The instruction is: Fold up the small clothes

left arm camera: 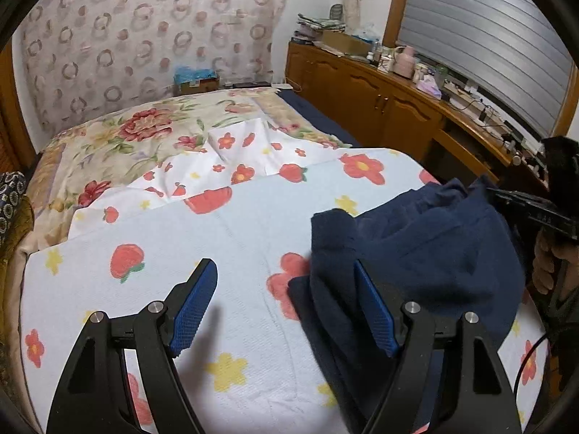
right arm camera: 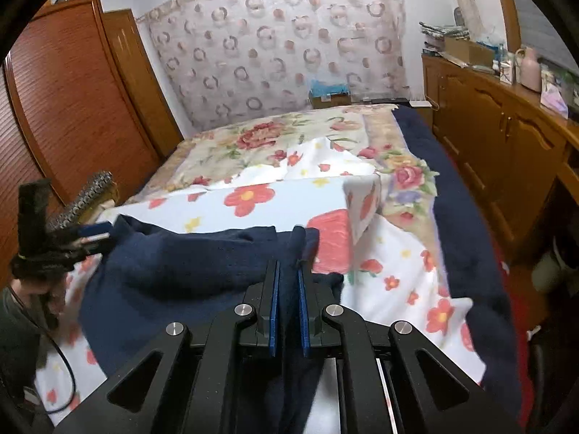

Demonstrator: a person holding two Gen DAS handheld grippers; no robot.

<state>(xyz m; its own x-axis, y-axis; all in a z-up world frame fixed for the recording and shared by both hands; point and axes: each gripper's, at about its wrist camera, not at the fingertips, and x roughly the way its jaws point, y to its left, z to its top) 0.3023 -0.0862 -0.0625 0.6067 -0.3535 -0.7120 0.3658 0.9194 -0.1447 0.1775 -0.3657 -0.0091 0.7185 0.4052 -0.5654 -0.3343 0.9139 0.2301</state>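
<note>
Covering most of both views, the bed (left arm camera: 231,224) wears a pale sheet printed with red flowers and strawberries, with a floral quilt (left arm camera: 119,133) at its far end. Along the right wall runs a wooden cabinet (left arm camera: 380,105) crowded with small items. A navy blue garment (left arm camera: 427,246) lies bunched on the near right part of the sheet. The left gripper (left arm camera: 286,307) stands with fingers wide apart, its right finger against the garment's left edge, nothing pinched. The right gripper (right arm camera: 288,289) has its fingers narrowed on a fold of the navy cloth, which runs between the blue pads (right arm camera: 274,307).
</note>
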